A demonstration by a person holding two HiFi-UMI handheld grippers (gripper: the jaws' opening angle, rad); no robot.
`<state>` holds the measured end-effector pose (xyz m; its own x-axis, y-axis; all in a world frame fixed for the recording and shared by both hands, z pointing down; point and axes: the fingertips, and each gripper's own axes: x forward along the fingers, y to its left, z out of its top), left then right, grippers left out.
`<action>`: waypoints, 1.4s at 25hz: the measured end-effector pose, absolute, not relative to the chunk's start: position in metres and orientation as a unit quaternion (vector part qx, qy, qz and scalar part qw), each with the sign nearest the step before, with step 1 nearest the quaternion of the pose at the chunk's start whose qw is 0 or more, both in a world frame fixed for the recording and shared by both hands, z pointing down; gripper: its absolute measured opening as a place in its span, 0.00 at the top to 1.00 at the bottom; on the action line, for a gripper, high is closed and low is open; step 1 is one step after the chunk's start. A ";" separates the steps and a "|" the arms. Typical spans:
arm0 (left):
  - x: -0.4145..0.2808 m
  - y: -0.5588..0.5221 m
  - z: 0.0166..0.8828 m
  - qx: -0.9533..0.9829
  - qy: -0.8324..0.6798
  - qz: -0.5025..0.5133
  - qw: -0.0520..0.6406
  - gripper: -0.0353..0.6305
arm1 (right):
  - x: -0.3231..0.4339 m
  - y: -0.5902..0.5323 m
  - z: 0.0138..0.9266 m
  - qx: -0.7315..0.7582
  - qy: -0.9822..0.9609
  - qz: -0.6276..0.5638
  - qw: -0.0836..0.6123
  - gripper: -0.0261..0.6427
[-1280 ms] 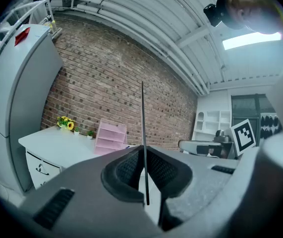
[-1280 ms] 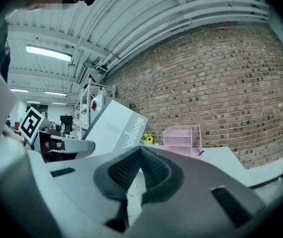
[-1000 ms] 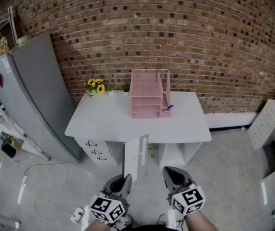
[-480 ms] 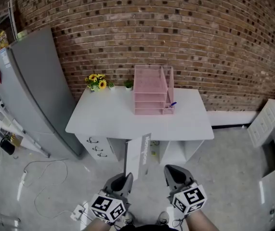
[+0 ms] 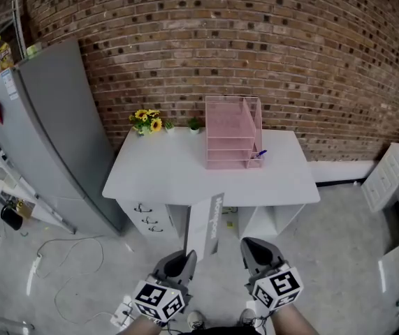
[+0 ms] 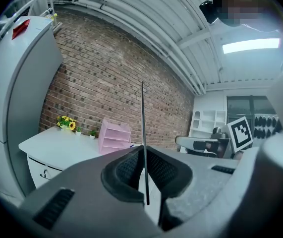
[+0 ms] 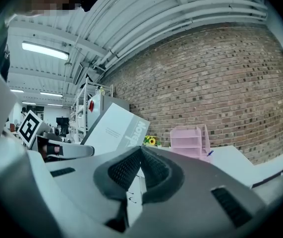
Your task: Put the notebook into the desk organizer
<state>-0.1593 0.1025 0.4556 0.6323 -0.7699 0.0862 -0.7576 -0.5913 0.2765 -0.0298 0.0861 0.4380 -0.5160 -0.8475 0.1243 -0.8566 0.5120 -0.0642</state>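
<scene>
A thin white-and-grey notebook stands upright in my left gripper, which is shut on its lower edge. The left gripper view shows the notebook edge-on as a thin line pinched between the pads of that gripper. My right gripper is beside it, shut with nothing in it; its pads meet in the right gripper view, where the notebook shows at left. The pink mesh desk organizer stands at the back of the white desk, well ahead of both grippers.
A pot of yellow flowers and a small green plant stand at the desk's back edge. A blue pen lies by the organizer. A grey refrigerator stands left, white cabinets right, and cables lie on the floor.
In the head view the desk and organizer have shifted slightly right and lower. Both grippers keep their pose, and the left one still holds the notebook.
</scene>
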 end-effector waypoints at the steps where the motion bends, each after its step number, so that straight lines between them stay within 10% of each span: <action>1: -0.164 0.100 0.455 0.893 -0.426 -0.021 0.144 0.93 | -0.034 0.084 0.437 0.492 -0.868 0.058 0.037 0.95; 35: -0.013 -0.088 0.471 0.852 -0.494 -0.013 0.173 0.93 | 0.102 -0.130 0.441 0.413 -0.908 0.073 0.019 0.95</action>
